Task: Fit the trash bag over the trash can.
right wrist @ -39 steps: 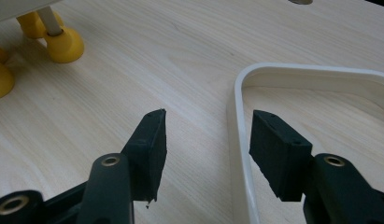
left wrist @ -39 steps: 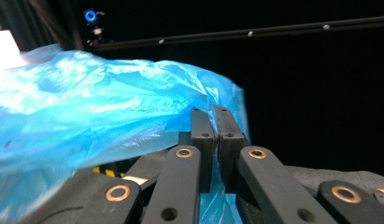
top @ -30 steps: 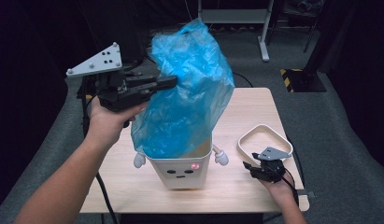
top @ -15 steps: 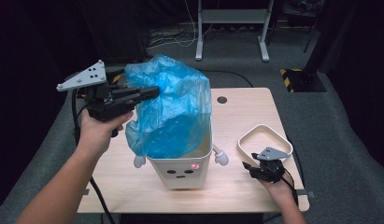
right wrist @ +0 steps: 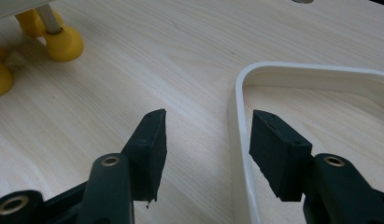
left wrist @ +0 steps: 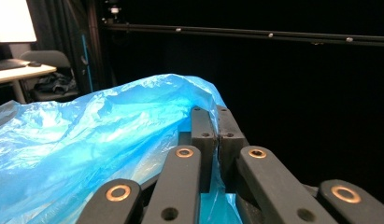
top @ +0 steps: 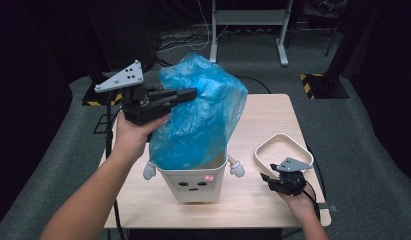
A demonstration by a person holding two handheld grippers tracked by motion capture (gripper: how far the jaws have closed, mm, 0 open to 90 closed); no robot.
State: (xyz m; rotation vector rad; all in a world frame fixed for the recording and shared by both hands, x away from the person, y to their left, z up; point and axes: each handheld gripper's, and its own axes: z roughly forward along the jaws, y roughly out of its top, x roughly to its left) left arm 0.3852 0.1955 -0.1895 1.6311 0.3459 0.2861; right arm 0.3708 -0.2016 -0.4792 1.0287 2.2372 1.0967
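One blue bag (top: 198, 120) is pinched at its upper edge by the left claw (top: 190, 93), jaws pressed together on the film. The bag hangs right of and below that claw, its lower part inside the one white bin (top: 193, 179) on the counter (top: 273, 115). The right claw (top: 267, 179) is spread, straddling the rim of the one white ring (right wrist: 320, 77) near the bin.

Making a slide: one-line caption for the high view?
Left gripper pinches a blue bag above a white bin; right gripper rests by a white ring.
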